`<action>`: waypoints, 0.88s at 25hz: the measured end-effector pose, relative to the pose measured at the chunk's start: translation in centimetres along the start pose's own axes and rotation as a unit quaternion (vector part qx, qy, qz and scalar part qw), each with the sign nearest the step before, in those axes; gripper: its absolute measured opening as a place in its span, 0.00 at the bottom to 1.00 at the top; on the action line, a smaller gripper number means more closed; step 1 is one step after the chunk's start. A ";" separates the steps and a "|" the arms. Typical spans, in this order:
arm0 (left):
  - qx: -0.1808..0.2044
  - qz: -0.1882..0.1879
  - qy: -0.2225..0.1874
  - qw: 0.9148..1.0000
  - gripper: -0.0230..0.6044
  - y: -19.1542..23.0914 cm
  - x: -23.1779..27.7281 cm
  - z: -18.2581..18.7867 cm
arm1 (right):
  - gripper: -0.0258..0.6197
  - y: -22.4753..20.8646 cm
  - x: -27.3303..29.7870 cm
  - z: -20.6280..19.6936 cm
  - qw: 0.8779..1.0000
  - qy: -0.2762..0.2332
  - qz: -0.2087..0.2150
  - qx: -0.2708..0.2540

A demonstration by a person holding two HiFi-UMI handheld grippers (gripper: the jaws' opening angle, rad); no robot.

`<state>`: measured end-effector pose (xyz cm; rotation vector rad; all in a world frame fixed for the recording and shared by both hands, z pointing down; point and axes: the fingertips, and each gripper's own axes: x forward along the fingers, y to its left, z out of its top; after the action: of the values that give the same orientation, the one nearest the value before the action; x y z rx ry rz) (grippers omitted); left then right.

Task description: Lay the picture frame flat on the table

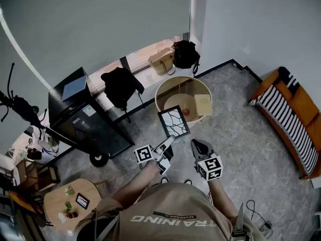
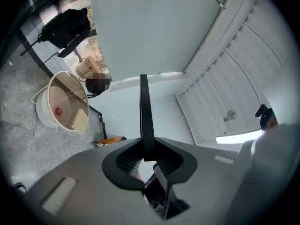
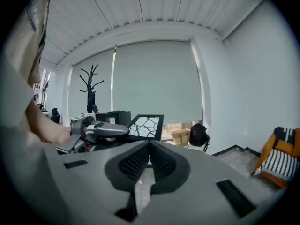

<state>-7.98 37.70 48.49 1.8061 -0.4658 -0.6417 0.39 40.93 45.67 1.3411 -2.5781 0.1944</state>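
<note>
Readable print: shirt [image 1: 173,216] under the head camera reads "TRAINING", with smaller "ADVENTURE" above it, seen upside down.
Other labels: white sticker on black cabinet [image 1: 83,118], too small to read. Square black-white markers on my cubes, no text.
Frame look: picture frame [image 1: 174,123] has a thin black border and a white picture crossed by black branching lines, like cracks or twigs.
Frame place: up in the air in my left gripper [image 1: 169,141], at the near rim of the round table [image 1: 159,90]. Not lying on the table. Can't tell whether it's over the top or just short of it.
Frame pose: tilted, picture side up toward the head camera. From the left gripper view it's edge-on, a thin dark bar.
Long axis: runs straight out from my left jaws, away from me toward the table. Near-square, so only slightly longer that way.
Left jaws: clamped on the frame's near edge, pads on both faces.
Right jaws: right gripper [image 1: 197,143] pressed together, nothing between them, hanging just right of the frame and apart from it.
On table: small red ball [image 1: 186,112] and a beige square piece [image 1: 203,104].
</note>
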 end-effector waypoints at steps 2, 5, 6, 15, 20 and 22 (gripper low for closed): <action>-0.012 -0.010 0.000 1.000 0.15 -0.2 0.4 0.3 | 0.05 -0.2 0.3 0.0 1.000 0.000 -0.004 0.000; -0.011 -0.013 0.001 1.000 0.15 0.2 0.6 0.8 | 0.05 -0.4 0.7 -0.2 1.000 0.002 -0.006 -0.002; -0.010 -0.012 0.001 1.000 0.15 0.5 0.6 0.9 | 0.05 -0.4 0.8 -0.4 1.000 0.005 -0.006 -0.002; -0.017 -0.015 0.012 1.000 0.15 1.6 0.4 3.6 | 0.05 -0.6 3.4 0.8 1.000 0.005 -0.029 0.006; -0.025 -0.022 0.014 0.999 0.15 1.8 0.4 5.4 | 0.05 -0.5 5.3 0.4 1.000 0.008 -0.024 0.008; -0.013 -0.019 0.017 1.000 0.15 2.6 0.3 6.4 | 0.05 -0.2 6.1 0.3 1.000 0.009 -0.020 0.012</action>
<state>-11.80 32.05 49.33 1.8028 -0.3999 -0.6379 -2.88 35.90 46.98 1.3914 -2.5407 0.2295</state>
